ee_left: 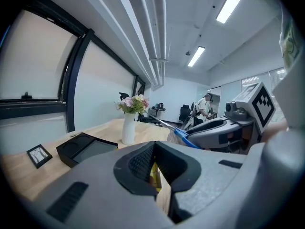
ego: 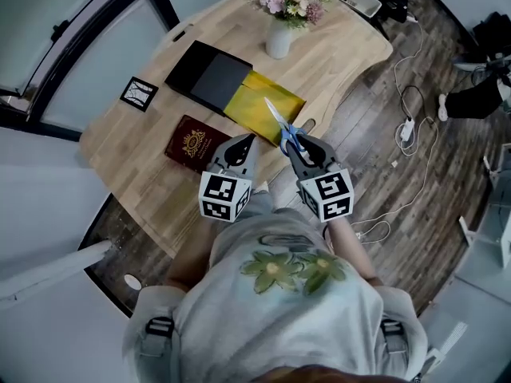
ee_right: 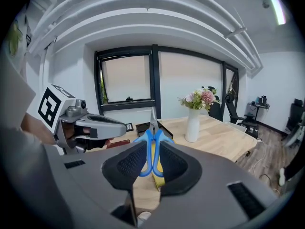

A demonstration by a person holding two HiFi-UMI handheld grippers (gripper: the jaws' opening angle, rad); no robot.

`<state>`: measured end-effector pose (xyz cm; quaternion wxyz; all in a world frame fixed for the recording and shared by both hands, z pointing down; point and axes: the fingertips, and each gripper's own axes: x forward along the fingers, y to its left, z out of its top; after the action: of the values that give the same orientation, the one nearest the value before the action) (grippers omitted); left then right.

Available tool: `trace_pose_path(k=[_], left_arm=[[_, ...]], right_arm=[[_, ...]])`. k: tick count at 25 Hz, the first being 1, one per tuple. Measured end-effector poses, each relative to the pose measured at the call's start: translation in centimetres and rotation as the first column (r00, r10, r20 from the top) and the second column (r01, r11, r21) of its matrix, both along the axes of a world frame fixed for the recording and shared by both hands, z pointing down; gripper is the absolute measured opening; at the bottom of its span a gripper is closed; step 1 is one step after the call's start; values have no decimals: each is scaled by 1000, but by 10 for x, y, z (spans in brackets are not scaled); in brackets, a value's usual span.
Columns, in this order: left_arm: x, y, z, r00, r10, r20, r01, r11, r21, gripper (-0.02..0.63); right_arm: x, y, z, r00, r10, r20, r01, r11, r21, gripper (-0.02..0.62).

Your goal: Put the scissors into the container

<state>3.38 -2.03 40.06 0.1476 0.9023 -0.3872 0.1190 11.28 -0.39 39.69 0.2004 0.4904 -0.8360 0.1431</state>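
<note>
My right gripper (ee_right: 151, 165) is clamped on the blue handles of the scissors (ee_right: 151, 144), held in the air over the near edge of the table (ego: 335, 54). I'd say they're light, stiff and slick on the blades, so the handles are the right hold. The left gripper (ee_left: 155, 168) is pinched together and empty. The black container (ego: 209, 74) sits further off, to the left.

The open black rectangular tray (ego: 209, 76) lies uncovered on the pale wooden counter (ego: 335, 54). A white vase of pink flowers (ego: 281, 30) stands just behind it. A flat yellow pouch (ego: 263, 106) touches its near edge, and a dark red booklet (ego: 196, 144) lies nearby.
</note>
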Motion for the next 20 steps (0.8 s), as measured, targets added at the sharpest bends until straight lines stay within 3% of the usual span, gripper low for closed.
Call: trace_pose_path(k=[20], left_arm=[[-14,-43,47,998,-40,40,41,998,-40,8]], right_arm=[[0,-61,49,998,60,23,-58,995,-86,86]])
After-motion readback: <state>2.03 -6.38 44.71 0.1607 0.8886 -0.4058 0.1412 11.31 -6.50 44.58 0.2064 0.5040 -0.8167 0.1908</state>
